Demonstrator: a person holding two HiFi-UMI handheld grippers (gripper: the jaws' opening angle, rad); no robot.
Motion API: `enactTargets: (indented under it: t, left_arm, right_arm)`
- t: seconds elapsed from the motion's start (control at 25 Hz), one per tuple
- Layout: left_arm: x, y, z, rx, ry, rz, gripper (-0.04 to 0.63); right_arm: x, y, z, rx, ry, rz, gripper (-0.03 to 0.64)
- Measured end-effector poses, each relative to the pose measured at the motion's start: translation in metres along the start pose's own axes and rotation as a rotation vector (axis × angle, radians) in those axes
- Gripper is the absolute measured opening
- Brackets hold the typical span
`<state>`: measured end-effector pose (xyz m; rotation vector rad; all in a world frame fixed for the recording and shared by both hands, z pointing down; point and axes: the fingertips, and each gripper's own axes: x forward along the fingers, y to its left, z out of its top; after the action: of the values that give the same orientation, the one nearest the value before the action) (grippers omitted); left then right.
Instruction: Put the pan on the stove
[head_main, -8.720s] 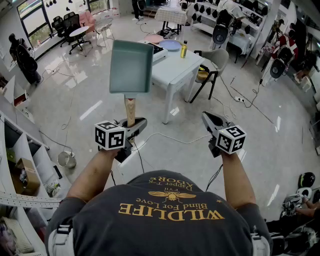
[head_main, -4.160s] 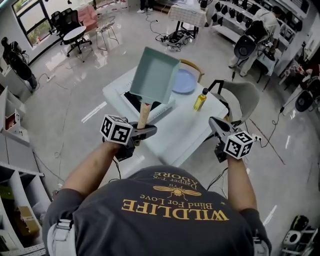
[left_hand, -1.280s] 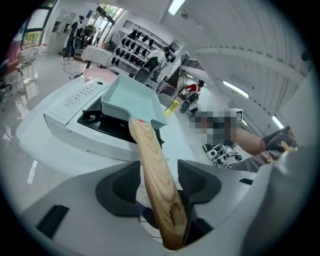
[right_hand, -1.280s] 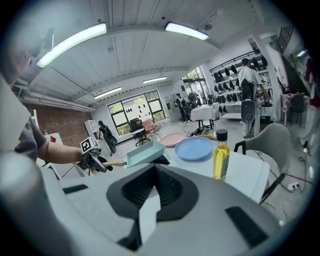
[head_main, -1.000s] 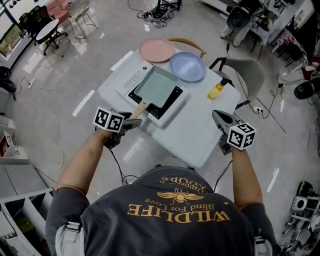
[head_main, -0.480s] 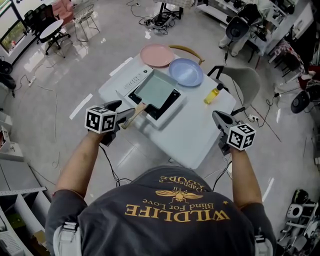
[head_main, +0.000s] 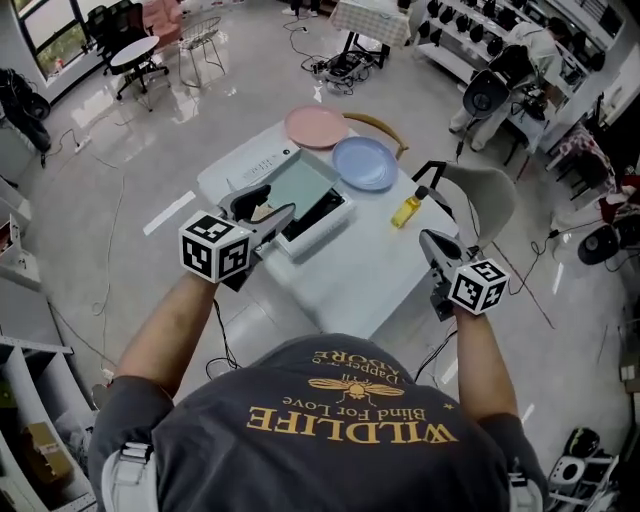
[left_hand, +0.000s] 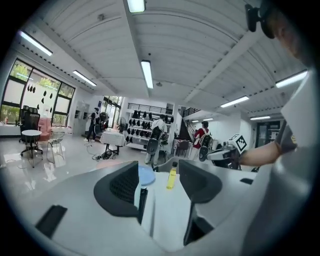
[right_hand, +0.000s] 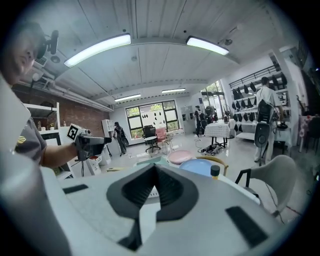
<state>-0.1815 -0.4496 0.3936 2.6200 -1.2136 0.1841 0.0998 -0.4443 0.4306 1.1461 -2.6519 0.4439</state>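
PAN DOWN, GRIPPERS CLEAR: The teal square pan (head_main: 298, 185) sits flat on the black glass of the white stove (head_main: 322, 216), just ahead of and below the left gripper (head_main: 275, 202). That gripper's jaws stand apart with nothing between them. They have just been closing a little on empty air, and through the gap its own view shows only the far end of the table (head_main: 395, 260). The pan's wooden handle (head_main: 263, 213) points back toward the left gripper, a lie that suits a grip from that side. In the head view the handle's end shows beside the jaws, though whether it lies straight beneath them cannot be told. The right gripper (head_main: 430, 243) is held well to the right of the pan, its jaws pressed together on nothing. It is seemingly kept out of the way because one handle needs only one gripper. Beyond the left gripper, past the stove, a pink plate (head_main: 314, 127) and a blue plate (head_main: 366, 162) lie side by side. A yellow bottle (head_main: 405, 212) stands just ahead of the right gripper, between it and the blue plate. All three stand apart from the stove, so nothing crowds the pan. Judged from how things lie, the job looks done — the pan rests squarely within the cooking surface, and neither gripper has hold of anything.
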Motion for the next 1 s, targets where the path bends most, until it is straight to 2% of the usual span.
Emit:
enactTargets:
  t: [0.28,0.52,0.76,0.92,1.0]
  left_arm:
    - [0.032,-0.089,0.016,-0.013,-0.089,-0.006,0.221]
    - [0.061,-0.147,0.015,0.014,-0.11,-0.023,0.187]
    - [0.078,-0.176,0.003,0.016,-0.11,-0.048,0.122]
    - [0.08,-0.177,-0.011,-0.02,-0.12,-0.021,0.017]
    - [0.079,-0.177,-0.017,-0.035,-0.131,-0.019,0.0]
  right_arm:
    - [-0.044,-0.023,0.01,-0.038,-0.032,0.06,0.0]
    - [-0.073,-0.033,0.011,-0.046,-0.077,0.084,0.0]
    - [-0.086,-0.029,0.013,-0.041,-0.117,0.091,0.0]
    - [-0.092,-0.025,0.004,-0.023,-0.128,0.084,0.0]
    - [-0.093,-0.024,-0.003,-0.019,-0.12,0.08,0.0]
